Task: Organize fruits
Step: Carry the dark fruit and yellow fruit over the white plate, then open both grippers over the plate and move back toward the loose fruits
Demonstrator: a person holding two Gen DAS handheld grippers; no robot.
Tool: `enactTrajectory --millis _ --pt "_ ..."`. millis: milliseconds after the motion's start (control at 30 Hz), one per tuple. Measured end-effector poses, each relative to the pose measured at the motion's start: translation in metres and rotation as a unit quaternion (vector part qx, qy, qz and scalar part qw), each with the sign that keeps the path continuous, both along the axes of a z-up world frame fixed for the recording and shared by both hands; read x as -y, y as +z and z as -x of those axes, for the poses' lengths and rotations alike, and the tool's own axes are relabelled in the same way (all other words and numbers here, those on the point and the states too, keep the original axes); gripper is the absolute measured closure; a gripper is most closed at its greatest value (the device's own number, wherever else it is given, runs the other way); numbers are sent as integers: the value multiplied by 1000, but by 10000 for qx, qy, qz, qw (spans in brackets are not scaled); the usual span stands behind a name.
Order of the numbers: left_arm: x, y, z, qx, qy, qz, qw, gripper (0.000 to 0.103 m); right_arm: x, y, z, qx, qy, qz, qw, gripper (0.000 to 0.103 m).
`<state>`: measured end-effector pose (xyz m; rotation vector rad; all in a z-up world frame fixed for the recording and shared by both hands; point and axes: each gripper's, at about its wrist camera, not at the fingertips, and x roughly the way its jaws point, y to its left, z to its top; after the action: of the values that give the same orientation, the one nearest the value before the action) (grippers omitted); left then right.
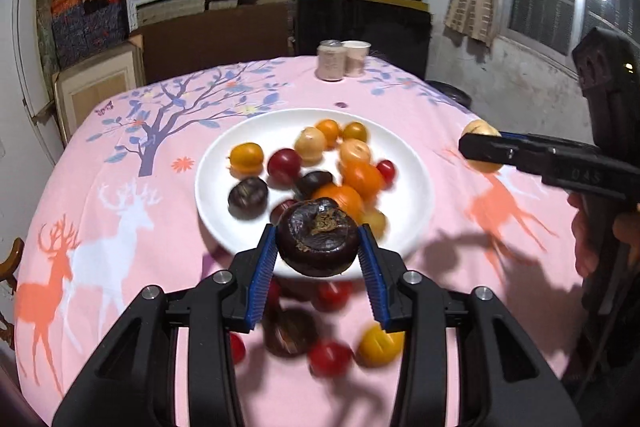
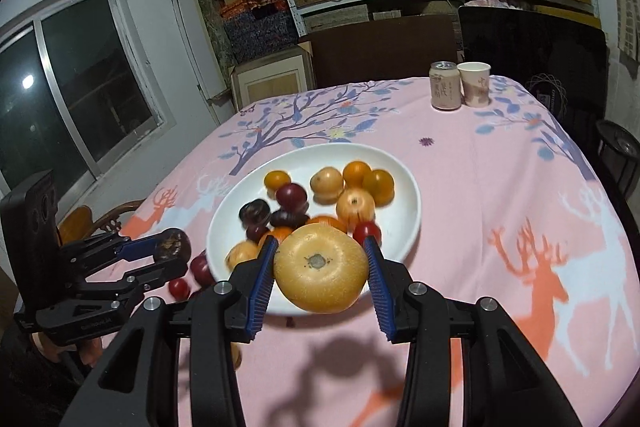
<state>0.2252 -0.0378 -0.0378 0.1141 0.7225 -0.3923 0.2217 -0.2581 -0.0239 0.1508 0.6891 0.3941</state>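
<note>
Above the near rim of the plate (image 1: pixel 216 163), a dark, wrinkled purple fruit (image 1: pixel 318 241) with a rough brown patch on top is clamped between the blue pads of the left gripper (image 1: pixel 318 247). A smooth yellow fruit (image 2: pixel 322 269), round with a grey stem dimple, is gripped by the right gripper (image 2: pixel 322 263). Orange, red and dark fruits are heaped on the plate; more are scattered, blurred, on the pink cloth (image 1: pixel 120 227).
</note>
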Motion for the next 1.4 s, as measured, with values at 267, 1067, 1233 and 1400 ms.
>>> enactTrajectory --millis 267,1067,1233,1400 --pt "3 -15 -65 -332 236 -79 9991 43 -46 -13 -79 -124 179 417 9989 58" --pt "-70 -51 62 -586 776 51 9952 18 -86 -67 54 -718 1153 250 9904 40" --pt "-78 -58 65 -671 899 84 9936 18 -110 -76 57 -749 1359 432 9869 50" --pt "-77 -58 64 -652 926 57 9936 18 -117 -83 47 -985 1361 364 9851 65"
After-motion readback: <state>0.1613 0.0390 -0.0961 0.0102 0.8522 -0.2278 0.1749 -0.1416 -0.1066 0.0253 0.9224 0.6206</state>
